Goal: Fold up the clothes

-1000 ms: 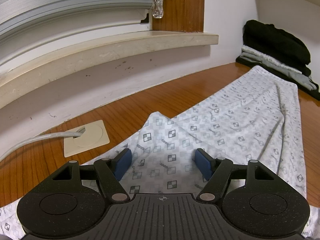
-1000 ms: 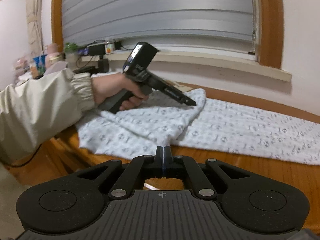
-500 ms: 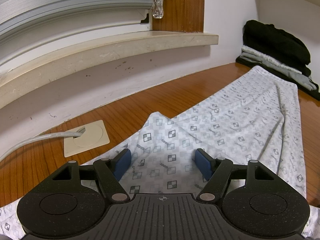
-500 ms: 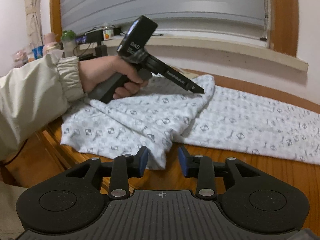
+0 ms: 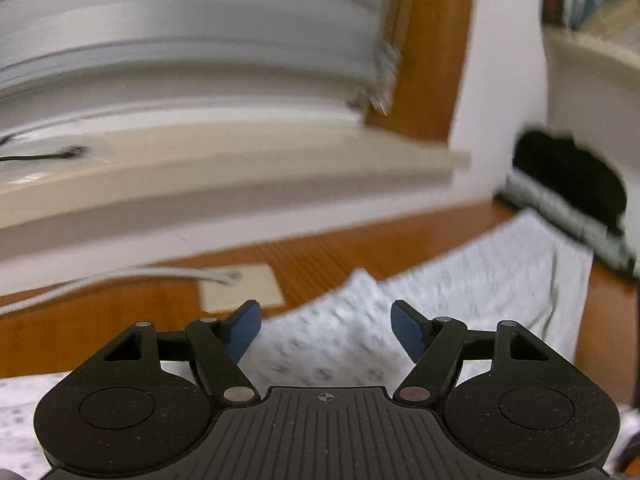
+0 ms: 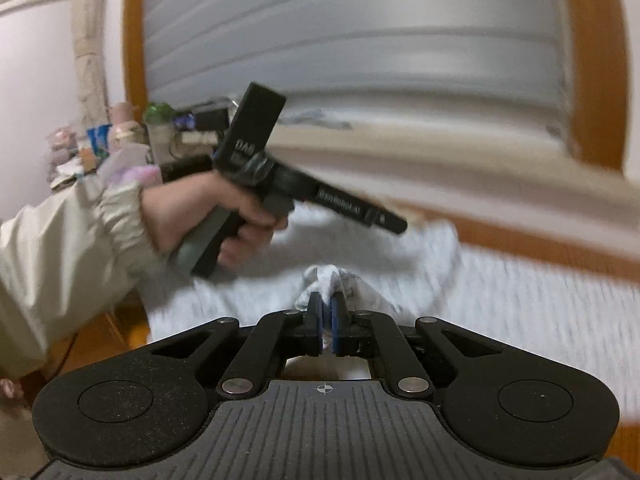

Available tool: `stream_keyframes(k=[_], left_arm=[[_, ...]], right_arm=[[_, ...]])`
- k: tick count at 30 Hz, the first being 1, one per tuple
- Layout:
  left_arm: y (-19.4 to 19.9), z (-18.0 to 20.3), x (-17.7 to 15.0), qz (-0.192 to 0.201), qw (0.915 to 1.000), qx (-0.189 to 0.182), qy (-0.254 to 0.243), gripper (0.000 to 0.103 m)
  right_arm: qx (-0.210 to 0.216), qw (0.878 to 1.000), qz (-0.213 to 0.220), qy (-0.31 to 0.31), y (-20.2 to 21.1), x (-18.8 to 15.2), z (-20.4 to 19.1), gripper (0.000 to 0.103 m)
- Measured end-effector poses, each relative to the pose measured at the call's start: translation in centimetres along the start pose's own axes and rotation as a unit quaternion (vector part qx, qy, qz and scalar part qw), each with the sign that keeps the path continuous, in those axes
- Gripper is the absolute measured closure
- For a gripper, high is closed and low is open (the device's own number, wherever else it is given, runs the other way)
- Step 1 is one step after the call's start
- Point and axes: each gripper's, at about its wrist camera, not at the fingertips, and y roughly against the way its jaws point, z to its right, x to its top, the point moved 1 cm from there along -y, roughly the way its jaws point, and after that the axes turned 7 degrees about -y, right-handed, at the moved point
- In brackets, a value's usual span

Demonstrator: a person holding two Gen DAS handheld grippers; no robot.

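Now right tool (image 6: 327, 312) pinched on a bunch of patterned cloth (image 6: 520, 312), left tool (image 5: 326, 326) wide above it

Motion blur smears the patterned cloth (image 5: 460, 280) and the window blind (image 6: 360, 40).

Soft even indoor light, heavy motion blur, fisheye bending at edges

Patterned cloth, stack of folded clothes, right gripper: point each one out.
patterned cloth (image 5: 500, 276), left wrist view, flat middle.
stack of folded clothes (image 5: 568, 180), left wrist view, black top garment.
right gripper (image 6: 326, 312), right wrist view, between fingertips.
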Motion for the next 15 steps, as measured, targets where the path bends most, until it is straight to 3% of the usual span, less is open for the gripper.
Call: stream_keyframes(k=[7,10,12,15], left_arm=[[6.6,-6.8,2.0,0.064,0.9923,0.046,0.096,0.026],[6.9,-7.6,1.6,0.057,0.9918,0.058,0.099,0.026],[7.1,-8.1,1.3,0.052,0.9914,0.066,0.101,0.026],[7.0,-7.8,0.9,0.044,0.9922,0.071,0.092,0.026]], right_arm=[[0.06,0.996,0.046,0.035,-8.3,6.7,-6.1,0.099],[0.096,0.994,0.035,0.024,-11.0,7.5,-7.6,0.095],[0.098,0.995,0.028,0.021,-11.1,7.2,-7.3,0.078],[0.075,0.997,0.025,0.002,-9.3,6.3,-4.3,0.075]])
